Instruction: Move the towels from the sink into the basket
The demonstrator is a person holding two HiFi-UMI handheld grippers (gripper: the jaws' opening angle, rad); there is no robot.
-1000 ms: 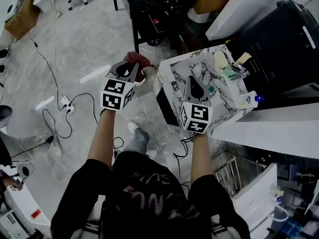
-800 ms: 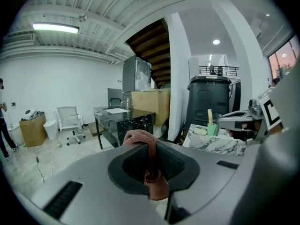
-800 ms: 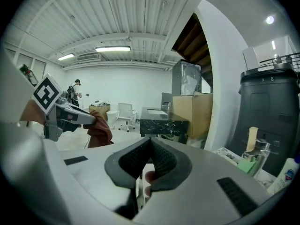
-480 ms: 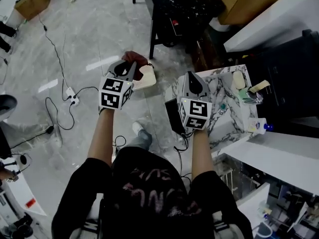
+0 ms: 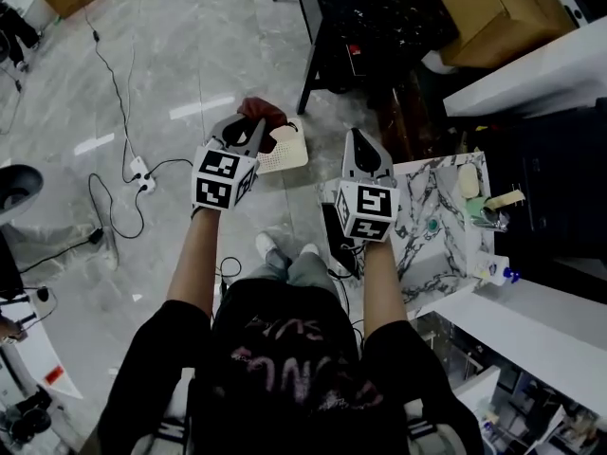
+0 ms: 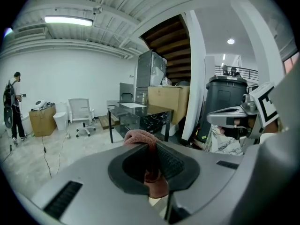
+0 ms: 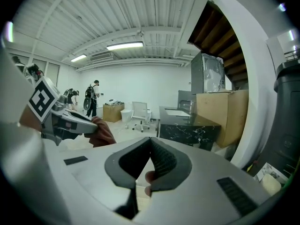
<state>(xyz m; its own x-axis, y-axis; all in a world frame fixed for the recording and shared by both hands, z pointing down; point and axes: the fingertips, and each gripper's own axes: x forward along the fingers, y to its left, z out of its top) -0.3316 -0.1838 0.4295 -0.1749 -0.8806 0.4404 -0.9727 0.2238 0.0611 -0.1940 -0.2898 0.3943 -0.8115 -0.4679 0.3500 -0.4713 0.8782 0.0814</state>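
Note:
My left gripper (image 5: 248, 127) is shut on a reddish-brown towel (image 5: 264, 112), which bulges out past the tips over the floor. In the left gripper view the towel (image 6: 140, 136) is pinched between the pads and hangs down behind them. A cream perforated basket (image 5: 286, 152) lies on the floor just right of that gripper. My right gripper (image 5: 358, 139) hangs between the basket and the marble sink counter (image 5: 417, 202). Its jaws (image 7: 151, 144) meet at the tips; a small pinkish bit shows in the gap below them, and I cannot tell what it is.
A black table (image 5: 379, 27) and a cardboard box (image 5: 503, 12) stand beyond the counter. Cables and a power strip (image 5: 140, 174) lie on the floor to the left. Soap items (image 5: 468, 180) and a bottle (image 5: 495, 271) sit on the counter. A person (image 6: 11, 107) stands far off.
Both grippers have swung left, away from the marble counter and out over the floor, the left one still carrying the towel. The basket has come into view beside the left gripper.

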